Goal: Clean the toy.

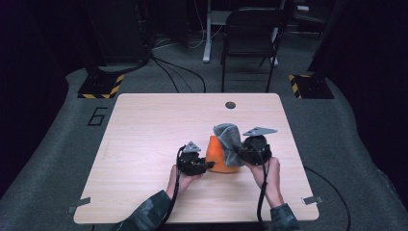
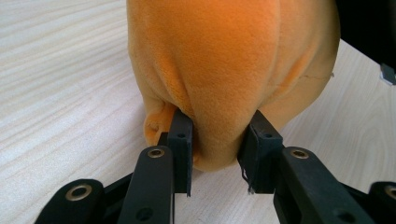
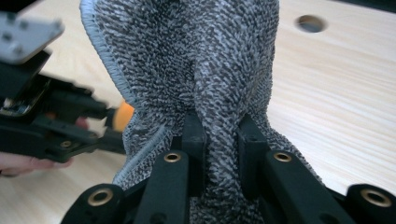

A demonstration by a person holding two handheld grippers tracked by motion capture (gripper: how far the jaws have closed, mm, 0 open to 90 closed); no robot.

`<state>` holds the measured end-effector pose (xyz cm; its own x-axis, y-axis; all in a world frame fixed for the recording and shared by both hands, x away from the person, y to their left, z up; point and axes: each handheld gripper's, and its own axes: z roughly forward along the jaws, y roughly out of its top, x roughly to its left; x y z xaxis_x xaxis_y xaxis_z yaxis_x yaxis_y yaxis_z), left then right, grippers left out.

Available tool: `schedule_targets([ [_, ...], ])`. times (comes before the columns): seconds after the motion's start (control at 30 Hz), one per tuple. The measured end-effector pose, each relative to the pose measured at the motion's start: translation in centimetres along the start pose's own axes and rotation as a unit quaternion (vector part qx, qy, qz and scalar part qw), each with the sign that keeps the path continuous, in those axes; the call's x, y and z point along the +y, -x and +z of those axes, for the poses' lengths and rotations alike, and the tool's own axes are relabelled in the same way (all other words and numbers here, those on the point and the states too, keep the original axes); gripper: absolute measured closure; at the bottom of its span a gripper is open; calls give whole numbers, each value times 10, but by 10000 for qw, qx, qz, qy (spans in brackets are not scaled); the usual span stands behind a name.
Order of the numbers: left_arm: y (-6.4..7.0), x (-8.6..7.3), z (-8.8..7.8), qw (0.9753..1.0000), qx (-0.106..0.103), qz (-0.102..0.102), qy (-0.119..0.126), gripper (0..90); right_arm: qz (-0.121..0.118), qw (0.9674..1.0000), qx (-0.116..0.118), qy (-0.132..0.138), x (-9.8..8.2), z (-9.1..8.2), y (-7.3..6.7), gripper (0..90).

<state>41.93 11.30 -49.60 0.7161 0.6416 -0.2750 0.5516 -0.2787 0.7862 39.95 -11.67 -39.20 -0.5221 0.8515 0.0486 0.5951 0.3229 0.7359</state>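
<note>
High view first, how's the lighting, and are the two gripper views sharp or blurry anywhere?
High view: the table is evenly lit, the room around it dark, detail soft. Left gripper view: the orange plush is bright and fairly sharp, with faint shadow under it. Right gripper view: the grey cloth is crisp in its weave, while the left gripper beside it is blurred.

one orange plush [image 1: 219, 156], one grey cloth [image 1: 230, 139], two tools

Camouflage-patterned sleeves [image 1: 149, 211], black grippers with brass-ringed screws, grey triangular plates, trailing black cables
</note>
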Motion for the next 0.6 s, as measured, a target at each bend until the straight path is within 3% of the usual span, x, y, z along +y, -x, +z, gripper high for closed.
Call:
schedule_targets([
  [0.03,0,0,-1,10000,-8,67,-70,668,-194,9993,-202,-239,-3,16,-7,779],
  [0.07,1,0,0,9999,47,133,-71,668,-194,9993,-202,-239,-3,16,-7,779],
  [0.1,2,-1,2,9997,86,215,-107,650,-230,9987,-319,-338,-10,30,-7,784],
  [0.17,3,-2,3,9992,174,321,-136,635,-239,9985,-334,-363,-11,33,-6,785],
  [0.3,7,0,4,9965,334,747,-144,511,-154,9989,-270,-363,-15,36,3,788],
  [0.37,7,-1,5,9955,389,847,-149,466,-167,9987,-307,-383,-17,38,3,789],
  [0.47,9,-3,6,9931,380,1103,-119,514,-151,9986,-307,-393,-18,39,3,788],
  [0.5,9,-3,5,9927,369,1141,-132,595,-155,9987,-288,-392,-18,39,4,788],
  [0.6,11,-4,5,9920,404,1187,-119,651,-163,9990,-266,-334,-17,37,4,784],
])
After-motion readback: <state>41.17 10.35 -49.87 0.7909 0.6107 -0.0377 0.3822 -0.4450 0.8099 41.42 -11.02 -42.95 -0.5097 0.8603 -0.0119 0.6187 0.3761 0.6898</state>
